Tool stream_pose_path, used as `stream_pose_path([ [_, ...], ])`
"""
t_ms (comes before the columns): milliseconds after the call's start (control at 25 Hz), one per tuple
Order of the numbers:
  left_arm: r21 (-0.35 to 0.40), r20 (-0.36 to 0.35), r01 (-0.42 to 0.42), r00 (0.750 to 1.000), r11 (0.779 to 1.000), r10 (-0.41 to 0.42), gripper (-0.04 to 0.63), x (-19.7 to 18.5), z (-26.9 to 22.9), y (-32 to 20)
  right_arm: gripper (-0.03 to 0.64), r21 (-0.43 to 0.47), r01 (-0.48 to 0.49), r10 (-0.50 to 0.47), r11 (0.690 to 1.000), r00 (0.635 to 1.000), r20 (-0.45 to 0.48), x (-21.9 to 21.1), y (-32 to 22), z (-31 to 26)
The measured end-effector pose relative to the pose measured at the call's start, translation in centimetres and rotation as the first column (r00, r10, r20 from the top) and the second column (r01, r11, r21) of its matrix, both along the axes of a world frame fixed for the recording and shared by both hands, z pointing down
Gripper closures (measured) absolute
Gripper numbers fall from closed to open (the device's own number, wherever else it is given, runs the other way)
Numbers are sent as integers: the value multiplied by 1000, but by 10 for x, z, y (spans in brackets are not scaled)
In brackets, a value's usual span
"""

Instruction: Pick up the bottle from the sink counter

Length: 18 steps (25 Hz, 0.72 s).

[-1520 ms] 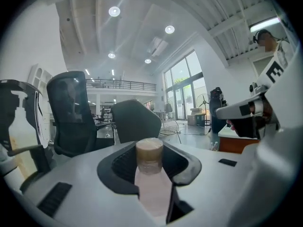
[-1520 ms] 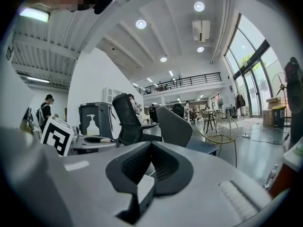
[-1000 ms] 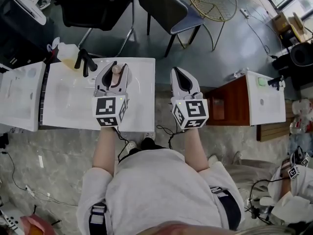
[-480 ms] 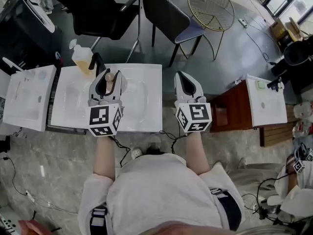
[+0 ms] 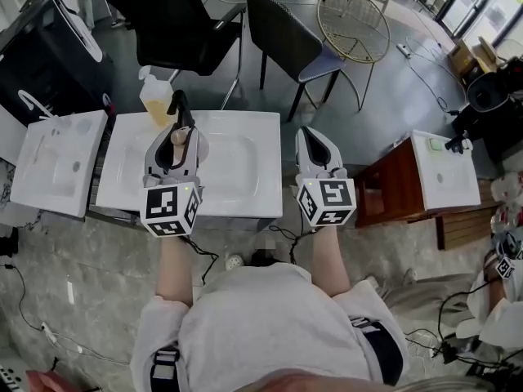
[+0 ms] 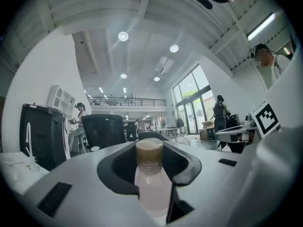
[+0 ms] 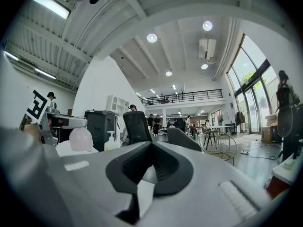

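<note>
Left gripper [image 5: 173, 141] is clamped on the bottle [image 6: 152, 183], with the jaws pressed against either side of the body and the cap showing above the pads. It's probably gripped that way so the bottle is carried upright and can't tip or slide out. In the head view the bottle is held over the left part of the white sink counter [image 5: 245, 166], just in front of the black faucet [image 5: 178, 104] and the soap dispenser [image 5: 155, 96]. Whether the base is clear of the surface can't really be told from up there, tbh.

Right gripper [image 5: 315, 141] is closed up with nothing in it and is parked just off the counter's right edge. Presumably it's being held out of the way, since one grip looks like enough here.

As for the bottle itself, a small, pale pinkish-white body is seen, milky rather than clear. It's narrowed to a short neck and topped with a round, tan, cork-coloured cap. No label can be made out.
</note>
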<state>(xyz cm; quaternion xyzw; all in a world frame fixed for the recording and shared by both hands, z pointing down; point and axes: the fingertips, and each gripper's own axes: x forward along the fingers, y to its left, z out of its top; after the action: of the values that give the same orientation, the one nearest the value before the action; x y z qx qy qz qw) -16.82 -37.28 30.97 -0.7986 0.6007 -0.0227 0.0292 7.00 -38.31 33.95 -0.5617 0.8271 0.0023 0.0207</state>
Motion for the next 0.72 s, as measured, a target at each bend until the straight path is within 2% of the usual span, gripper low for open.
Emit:
stream_pose_path([
  [400,30,-10,16,1000,999,-16,459,-33,-12,39,606,50,-4,4,999,1000,5,-22,39,-17],
  [720,40,-16,5,1000,999,-4,459,-39,-15,56,606,71,-8,9,997,1000,-4,-26,60,-22],
])
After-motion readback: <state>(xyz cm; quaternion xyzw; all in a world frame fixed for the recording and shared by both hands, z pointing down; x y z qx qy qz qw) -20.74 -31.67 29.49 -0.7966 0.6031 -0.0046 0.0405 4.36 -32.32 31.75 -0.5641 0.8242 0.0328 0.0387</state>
